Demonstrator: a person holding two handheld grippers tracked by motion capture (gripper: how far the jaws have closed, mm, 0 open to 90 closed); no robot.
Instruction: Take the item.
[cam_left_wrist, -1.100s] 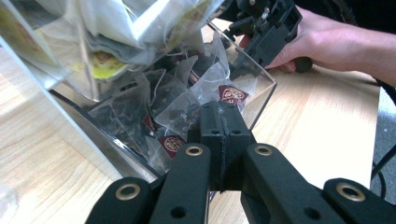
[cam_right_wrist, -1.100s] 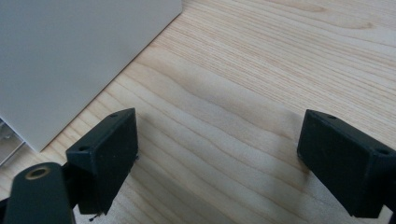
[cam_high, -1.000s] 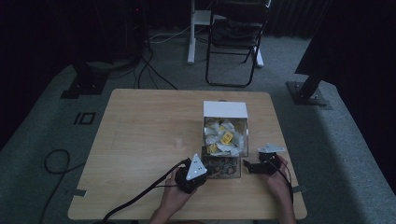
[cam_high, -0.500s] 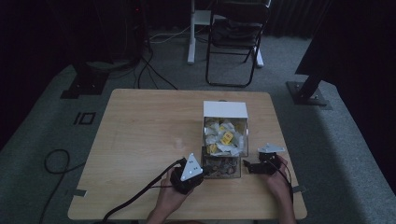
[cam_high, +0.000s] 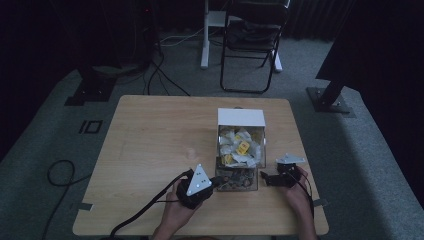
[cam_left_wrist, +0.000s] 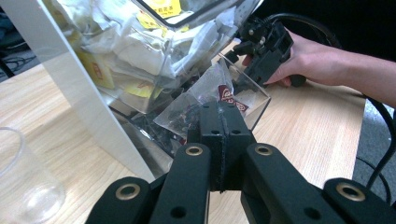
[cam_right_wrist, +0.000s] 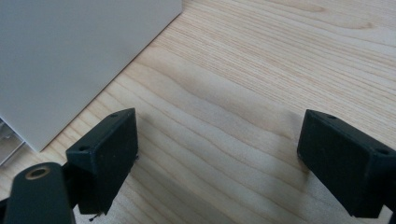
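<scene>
Left hand-held gripper (cam_left_wrist: 219, 140) pinches a clear packet (cam_left_wrist: 205, 100); right hand-held gripper (cam_right_wrist: 217, 158) gapes.

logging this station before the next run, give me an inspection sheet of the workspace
Surface: wooden table, mostly bare.
Job's things: clear dispenser box full of sachets; clear sachet at its lower tray.
Clutter: clear plastic cup beside the box.
Grippers: left gripper shut on the sachet's edge; right gripper open over bare wood.
Cables: gripper cable trailing off the near edge; floor cable on the carpet.
Surroundings: folding chair, stand base, dark room.
</scene>
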